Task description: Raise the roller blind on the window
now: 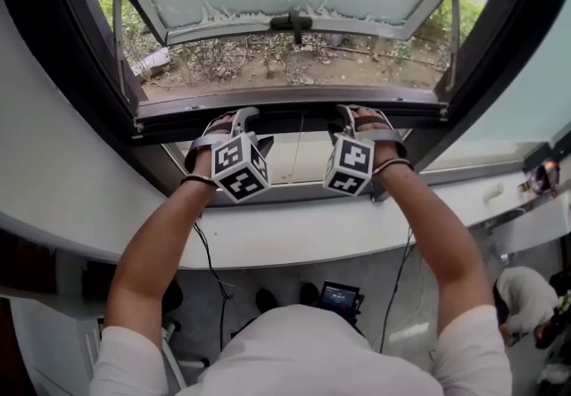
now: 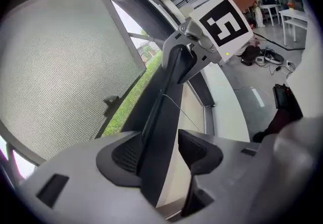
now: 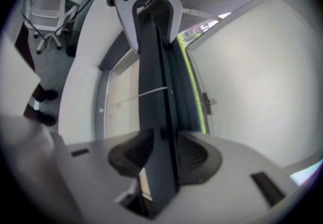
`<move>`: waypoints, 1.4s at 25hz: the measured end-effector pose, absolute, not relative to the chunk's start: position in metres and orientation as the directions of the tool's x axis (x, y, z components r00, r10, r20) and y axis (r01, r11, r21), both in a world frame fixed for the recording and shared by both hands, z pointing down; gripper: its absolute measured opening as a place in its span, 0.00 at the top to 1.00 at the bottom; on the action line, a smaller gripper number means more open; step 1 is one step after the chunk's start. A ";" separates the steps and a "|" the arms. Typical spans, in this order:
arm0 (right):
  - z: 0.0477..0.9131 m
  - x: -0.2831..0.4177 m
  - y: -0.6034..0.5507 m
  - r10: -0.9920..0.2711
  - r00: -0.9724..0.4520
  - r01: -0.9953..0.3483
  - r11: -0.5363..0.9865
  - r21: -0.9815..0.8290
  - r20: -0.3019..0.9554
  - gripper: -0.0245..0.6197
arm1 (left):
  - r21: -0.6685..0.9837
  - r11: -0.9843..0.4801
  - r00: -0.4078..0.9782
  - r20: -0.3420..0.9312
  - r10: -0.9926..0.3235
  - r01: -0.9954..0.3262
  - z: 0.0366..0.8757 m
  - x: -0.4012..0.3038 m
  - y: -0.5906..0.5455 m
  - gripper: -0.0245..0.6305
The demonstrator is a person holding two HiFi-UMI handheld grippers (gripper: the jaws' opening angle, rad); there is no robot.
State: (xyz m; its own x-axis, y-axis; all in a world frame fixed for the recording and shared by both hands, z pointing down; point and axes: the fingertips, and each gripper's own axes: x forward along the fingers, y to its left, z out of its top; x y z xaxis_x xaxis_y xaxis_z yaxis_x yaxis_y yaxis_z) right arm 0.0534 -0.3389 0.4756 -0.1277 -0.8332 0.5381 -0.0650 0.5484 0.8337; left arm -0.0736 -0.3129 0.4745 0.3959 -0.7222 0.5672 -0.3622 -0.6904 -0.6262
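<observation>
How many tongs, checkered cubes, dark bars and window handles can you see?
tongs: 2, the left tongs and the right tongs
marker cubes: 2, the left cube and the right cube
dark bar: 1
window handle: 1
total: 6

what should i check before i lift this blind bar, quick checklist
1. The blind bar is between the left tool jaws: ok.
2. The left tool is clamped on the bar: not ok, a gap shows at one pad.
3. The bar is between the right tool jaws: ok.
4. The right tool is clamped on the bar: cannot tell, the bar fills the gap.
5. The thin cord is clear of both tools: ok, it crosses the bar farther along.
</observation>
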 end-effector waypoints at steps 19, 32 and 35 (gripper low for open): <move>0.481 0.050 -0.330 -0.839 -0.235 -0.005 0.505 0.863 0.490 0.74 | -0.714 -0.644 0.188 0.617 -0.764 -0.274 0.484 -0.078 -0.312 0.66; 0.472 0.046 -0.335 -0.842 -0.257 -0.103 0.511 0.853 0.474 0.74 | -0.678 -0.635 0.259 0.581 -0.771 -0.370 0.476 -0.080 -0.314 0.66; 0.467 0.048 -0.334 -0.833 -0.243 -0.089 0.529 0.844 0.497 0.75 | -0.660 -0.643 0.297 0.571 -0.765 -0.388 0.470 -0.078 -0.312 0.66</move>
State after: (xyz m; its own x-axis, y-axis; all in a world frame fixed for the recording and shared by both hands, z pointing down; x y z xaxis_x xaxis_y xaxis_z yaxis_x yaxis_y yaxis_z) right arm 0.0483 -0.3340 0.4669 -0.2434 -0.8330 0.4968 -0.0886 0.5292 0.8439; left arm -0.0778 -0.3121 0.4698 0.2966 -0.7653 0.5712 -0.3882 -0.6431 -0.6601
